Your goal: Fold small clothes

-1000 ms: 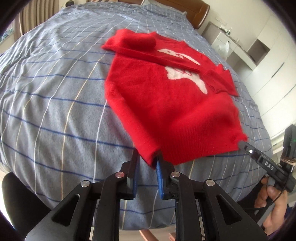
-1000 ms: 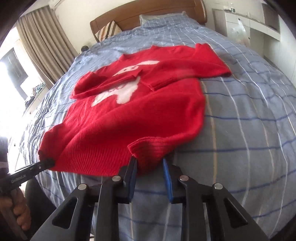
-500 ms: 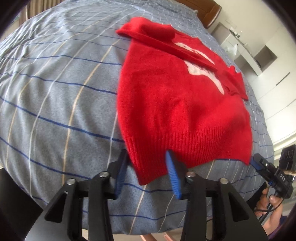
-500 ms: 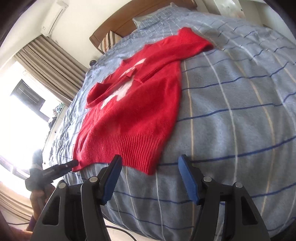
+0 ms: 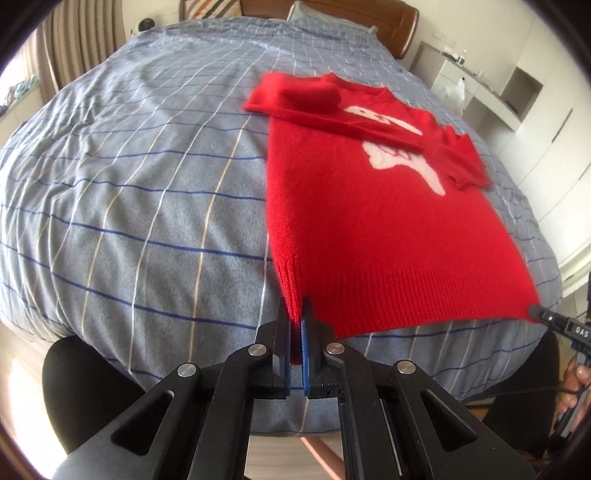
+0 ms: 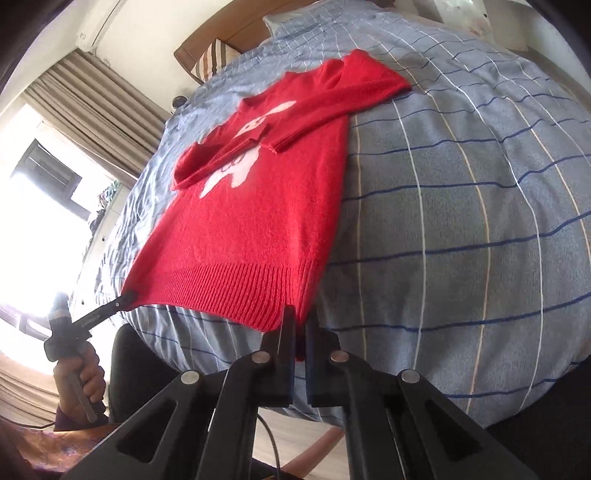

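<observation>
Sweater (image 5: 369,221) flat on bed (image 5: 147,184), long axis near-to-far | left gripper (image 5: 295,325) clamps near-left hem corner | right gripper (image 6: 301,325) clamps near-right corner | collar lies far of both.

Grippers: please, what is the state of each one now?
Left gripper: closed on the red sweater, at one hem corner.
Right gripper: closed on the other hem corner.

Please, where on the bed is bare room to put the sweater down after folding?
The blue checked bedspread is bare left of the red knitted sweater, up to the pillows. A bare strip also lies along its right side. The sweater's hem, held by both grippers, is crowded.
</observation>
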